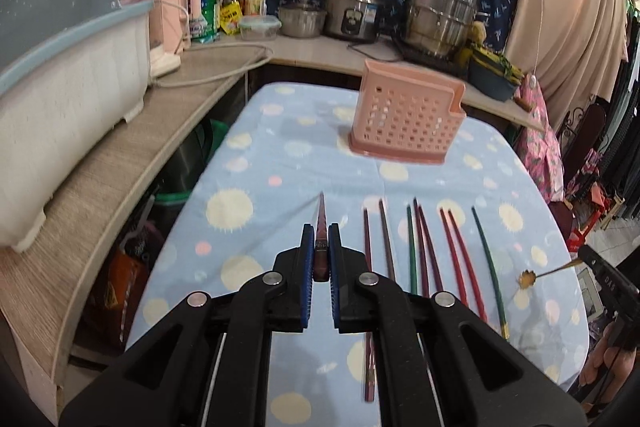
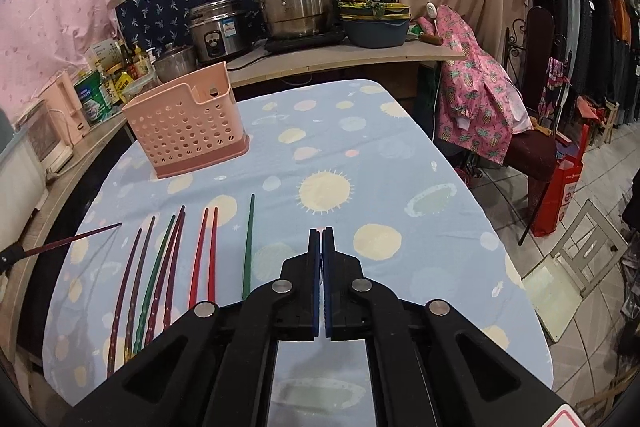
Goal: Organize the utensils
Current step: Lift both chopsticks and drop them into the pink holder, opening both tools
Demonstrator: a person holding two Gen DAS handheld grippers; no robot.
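The left gripper clamps a dark maroon lacquered chopstick near its thick end, tip toward twelve o'clock, toward the pink perforated plastic holder — light, stiff, slippery; the right gripper pinches a gold flower-ended spoon.

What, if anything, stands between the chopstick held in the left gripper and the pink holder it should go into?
Nothing visible does. The left gripper holds the dark red chopstick, and only bare tablecloth lies between it and the pink holder; the other chopsticks lie off to its right.
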